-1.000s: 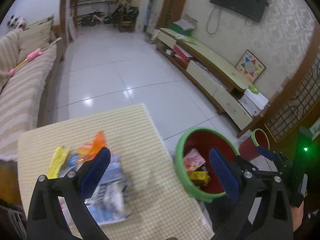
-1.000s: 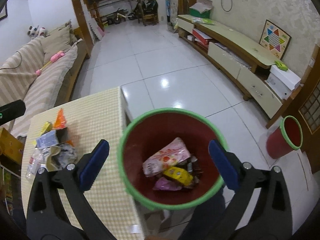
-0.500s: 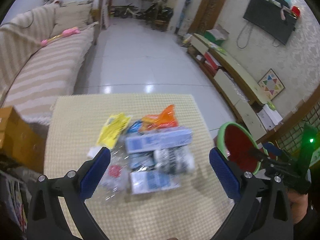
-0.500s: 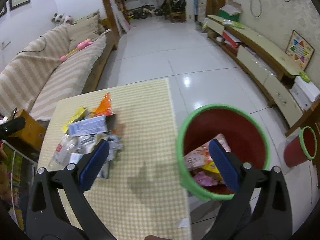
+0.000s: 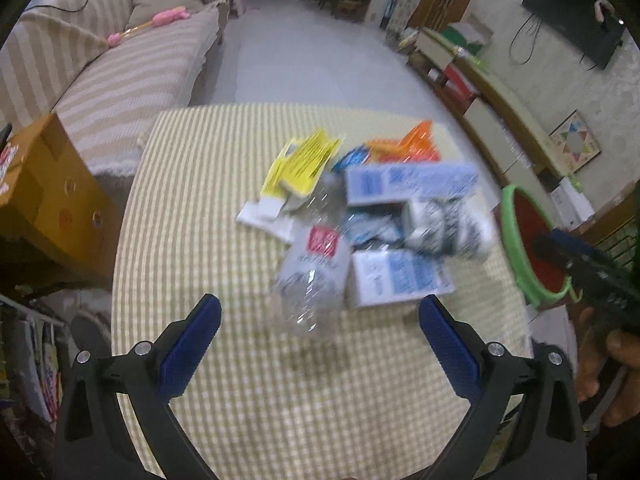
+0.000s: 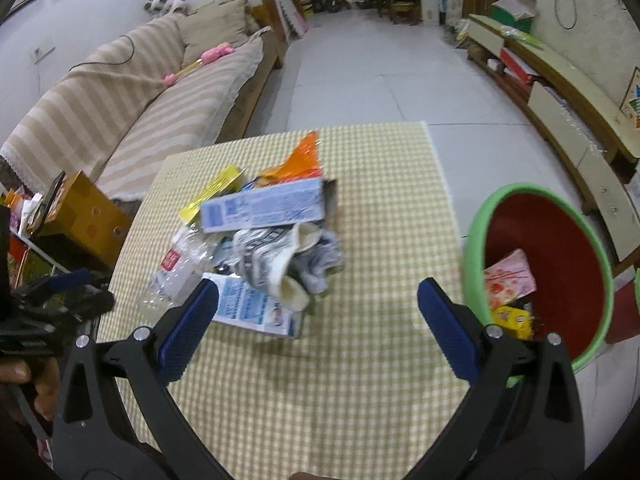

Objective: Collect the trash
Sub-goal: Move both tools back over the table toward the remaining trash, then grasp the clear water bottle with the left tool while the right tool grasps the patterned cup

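A pile of trash lies on the checked table [image 5: 224,184]: a clear plastic bottle [image 5: 312,276], blue-and-white cartons [image 5: 404,184], a crumpled grey wrapper [image 6: 280,264], a yellow packet [image 5: 300,160] and an orange wrapper [image 6: 304,156]. My left gripper [image 5: 316,332] is open and empty, just in front of the bottle. My right gripper [image 6: 316,312] is open and empty, near the pile's front right. A red bin with a green rim [image 6: 544,272] stands past the table's right edge and holds several wrappers; it also shows in the left wrist view [image 5: 524,240].
A striped sofa [image 6: 140,104] runs along the left. A brown cardboard box [image 5: 44,184] sits left of the table. A low TV cabinet [image 6: 560,80] lines the right wall. White tiled floor [image 6: 380,64] lies beyond the table.
Both grippers swung left from the bin toward the trash pile. The left gripper has come closer to the bottle. Both stayed open and empty.
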Motion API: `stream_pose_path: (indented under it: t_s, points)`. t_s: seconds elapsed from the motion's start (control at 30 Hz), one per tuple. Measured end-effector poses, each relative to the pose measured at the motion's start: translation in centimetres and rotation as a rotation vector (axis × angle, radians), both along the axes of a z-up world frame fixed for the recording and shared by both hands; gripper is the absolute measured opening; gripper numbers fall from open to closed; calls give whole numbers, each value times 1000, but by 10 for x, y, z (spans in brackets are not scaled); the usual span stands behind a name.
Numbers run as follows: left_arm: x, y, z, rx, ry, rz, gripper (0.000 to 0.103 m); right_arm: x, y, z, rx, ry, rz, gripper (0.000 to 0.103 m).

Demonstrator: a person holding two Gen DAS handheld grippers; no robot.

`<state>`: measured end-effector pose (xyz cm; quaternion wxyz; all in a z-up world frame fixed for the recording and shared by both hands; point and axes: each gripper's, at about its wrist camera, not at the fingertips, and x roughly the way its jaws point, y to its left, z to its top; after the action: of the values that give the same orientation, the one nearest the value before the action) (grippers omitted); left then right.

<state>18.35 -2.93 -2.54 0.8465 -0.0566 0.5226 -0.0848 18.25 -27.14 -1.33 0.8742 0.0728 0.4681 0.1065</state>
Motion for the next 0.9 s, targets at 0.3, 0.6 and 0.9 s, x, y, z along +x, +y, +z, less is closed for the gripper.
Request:
stream_pose_path:
  t_s: [0.3, 0.6, 0.9]
  points:
    - [21, -4, -34, 37, 62, -7, 94, 20, 28, -20, -22, 45, 25, 98]
    - [52, -8, -59, 44, 117, 22, 84, 39, 31, -45, -20, 116, 7, 77]
    - [60, -4, -76, -41, 164, 26, 60, 36, 32, -53, -45, 134, 31, 32]
